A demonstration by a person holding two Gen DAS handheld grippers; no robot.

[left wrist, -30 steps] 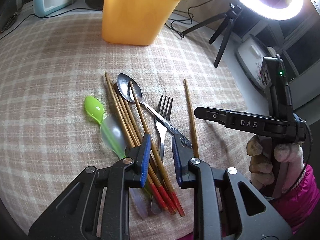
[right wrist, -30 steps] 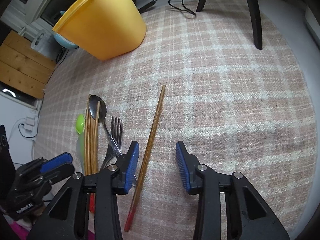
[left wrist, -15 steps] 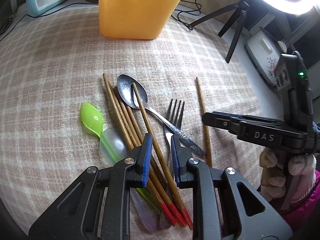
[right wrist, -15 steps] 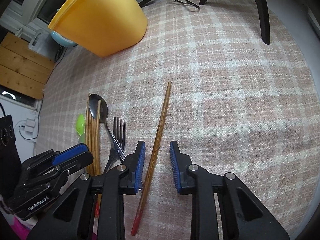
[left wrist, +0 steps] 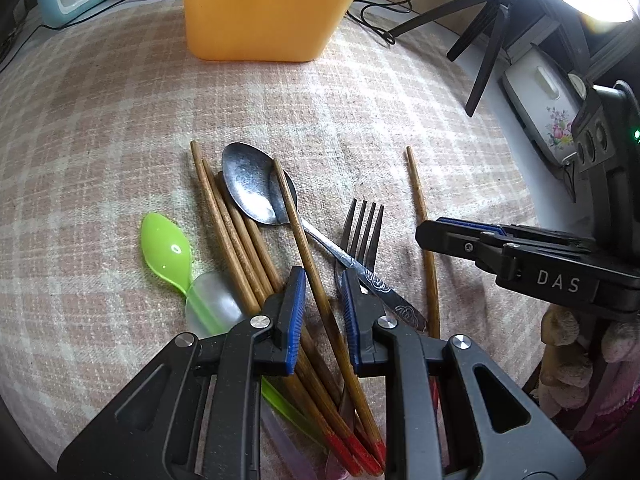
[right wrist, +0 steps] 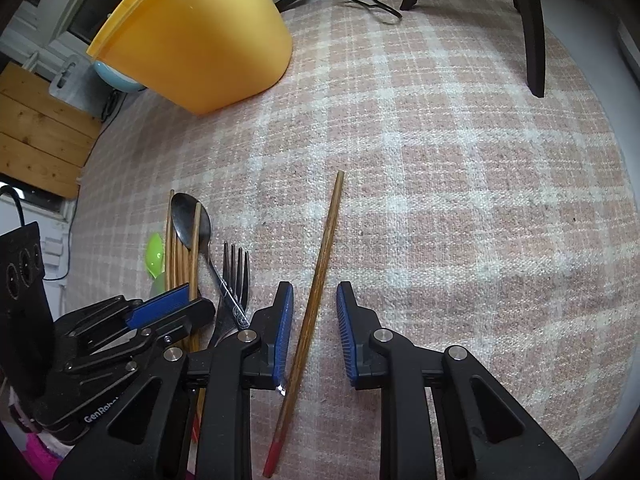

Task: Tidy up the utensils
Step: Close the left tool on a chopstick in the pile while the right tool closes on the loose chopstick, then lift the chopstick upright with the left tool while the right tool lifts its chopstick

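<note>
A checked pink and white cloth [right wrist: 460,152] covers the desk, and the utensils lie on it in a loose heap. The left tool [left wrist: 323,312] hangs over the heap with its two blue pads [left wrist: 295,312] only a little way apart. One wooden chopstick [left wrist: 312,264] runs up between the pads, but they do not squeeze it. That chopstick leans over the bowl of a metal spoon [left wrist: 250,184]. Beside the spoon, on its left, lie more chopsticks with red ends [left wrist: 234,232], side by side. Further left is a bright green plastic spoon [left wrist: 166,246], and its handle crosses a see-through plastic spoon [left wrist: 212,300]. A metal fork [left wrist: 364,228] lies just right of the metal spoon's handle, with its prongs pointing away from the person. The right tool [right wrist: 313,332] is over one lone chopstick [right wrist: 320,264], which lies apart from the heap, on its right side. The right tool's pads have just been closing in, and the lone chopstick is between them. It sits close to the left pad, and there is a gap on the other side, so it is not clamped. A tall orange tub [left wrist: 272,4] stands at the far side of the cloth, well apart from the heap. A black tripod [left wrist: 484,36] stands at the cloth's edge on the right.
</note>
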